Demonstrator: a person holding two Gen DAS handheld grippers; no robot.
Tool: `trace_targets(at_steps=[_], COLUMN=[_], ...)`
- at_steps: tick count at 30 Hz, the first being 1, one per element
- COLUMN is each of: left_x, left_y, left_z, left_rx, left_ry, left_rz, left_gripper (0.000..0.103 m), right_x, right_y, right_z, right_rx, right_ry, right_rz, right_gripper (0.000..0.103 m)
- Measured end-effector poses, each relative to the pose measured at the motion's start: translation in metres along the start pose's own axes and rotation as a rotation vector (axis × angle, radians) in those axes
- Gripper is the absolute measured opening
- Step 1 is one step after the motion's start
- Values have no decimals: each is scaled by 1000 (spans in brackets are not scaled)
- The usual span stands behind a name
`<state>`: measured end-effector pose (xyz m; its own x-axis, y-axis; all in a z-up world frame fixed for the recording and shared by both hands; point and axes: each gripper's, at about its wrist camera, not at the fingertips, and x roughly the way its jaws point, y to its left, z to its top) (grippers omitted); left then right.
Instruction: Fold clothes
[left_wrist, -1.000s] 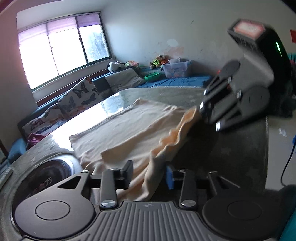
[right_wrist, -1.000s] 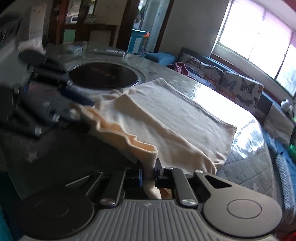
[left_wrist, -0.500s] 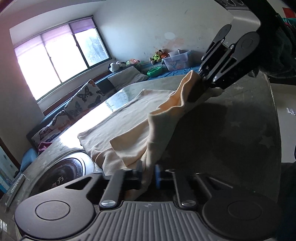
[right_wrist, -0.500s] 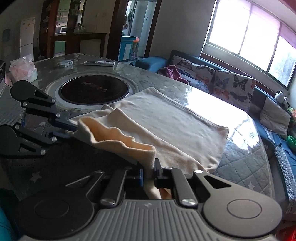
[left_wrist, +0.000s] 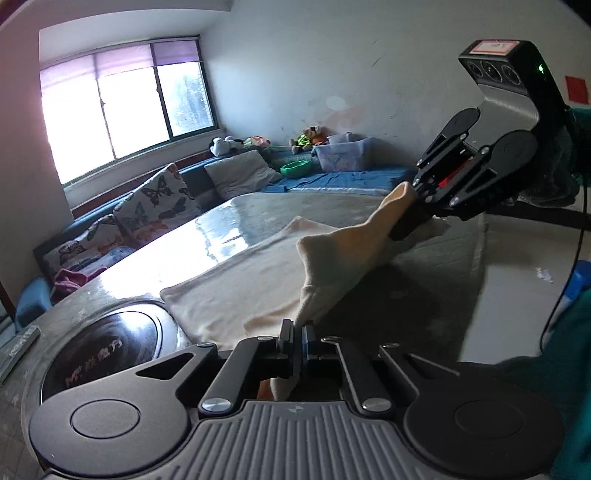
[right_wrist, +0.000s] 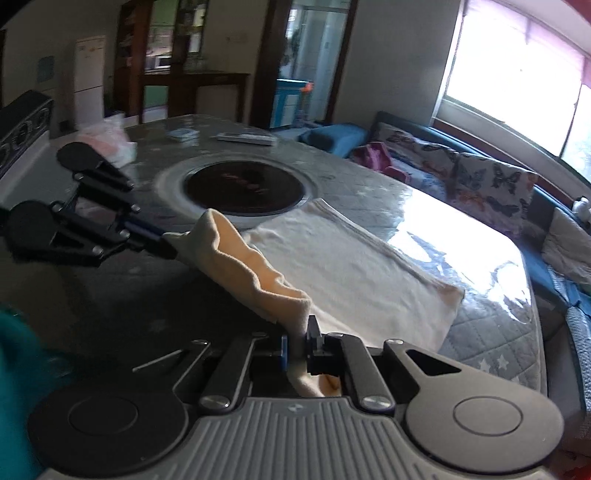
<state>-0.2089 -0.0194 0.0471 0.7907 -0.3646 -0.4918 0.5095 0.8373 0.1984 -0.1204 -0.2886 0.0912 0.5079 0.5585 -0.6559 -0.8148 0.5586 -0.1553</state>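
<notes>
A cream cloth (left_wrist: 240, 291) lies spread on the grey table (left_wrist: 424, 302), its near edge lifted. My left gripper (left_wrist: 297, 334) is shut on one corner of that edge. My right gripper (right_wrist: 297, 341) is shut on the other corner. The cloth (right_wrist: 354, 266) hangs in a taut fold between them, above the table. The right gripper also shows in the left wrist view (left_wrist: 410, 218), and the left gripper in the right wrist view (right_wrist: 166, 243).
A round black hob (right_wrist: 245, 188) is set in the table beside the cloth. A remote (right_wrist: 245, 138) and a pink bag (right_wrist: 110, 142) lie at the table's far end. A sofa with butterfly cushions (left_wrist: 155, 199) runs along the window side.
Both grippers have lifted the cloth's near edge higher and pulled it tauter. The left gripper went from open to shut on its corner.
</notes>
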Motion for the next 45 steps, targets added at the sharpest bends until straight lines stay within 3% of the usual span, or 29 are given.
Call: trace_targets(at_steps=[4, 9, 14, 21, 27, 31, 34, 39, 42, 45], left_x=[-19, -7, 25, 104, 176, 203, 209, 199, 185, 182], left_y=[-5, 10, 39, 88, 117, 122, 123, 127, 125, 115], left_z=[7, 24, 44, 63, 56, 45, 40, 42, 53, 60], left_rx=[4, 23, 34, 24, -38, -85, -101, -147, -184, -197], left_ry=[1, -23, -52, 3, 96, 153, 172, 160, 126, 109], left_rz=[-26, -1, 37, 89, 123, 155, 174, 223, 216, 154], left_gripper=[5, 4, 4, 5, 5, 9, 16, 17, 17, 17], right_x=[-24, -24, 7, 51, 121, 148, 151, 127, 110, 104], right_y=[11, 0, -37, -89, -128, -142, -149, -157, -153, -150], right_z=[3, 18, 39, 67, 54, 35, 21, 6, -5, -16], right_rx=[-27, -24, 0, 37, 184, 300, 368, 457, 483, 484], right_ry=[20, 23, 31, 45, 109, 118, 108, 55, 34, 39], right_rz=[33, 14, -15, -55, -89, -129, -157, -217, -207, -212], right_gripper=[7, 7, 7, 7, 10, 13, 18, 19, 18, 18])
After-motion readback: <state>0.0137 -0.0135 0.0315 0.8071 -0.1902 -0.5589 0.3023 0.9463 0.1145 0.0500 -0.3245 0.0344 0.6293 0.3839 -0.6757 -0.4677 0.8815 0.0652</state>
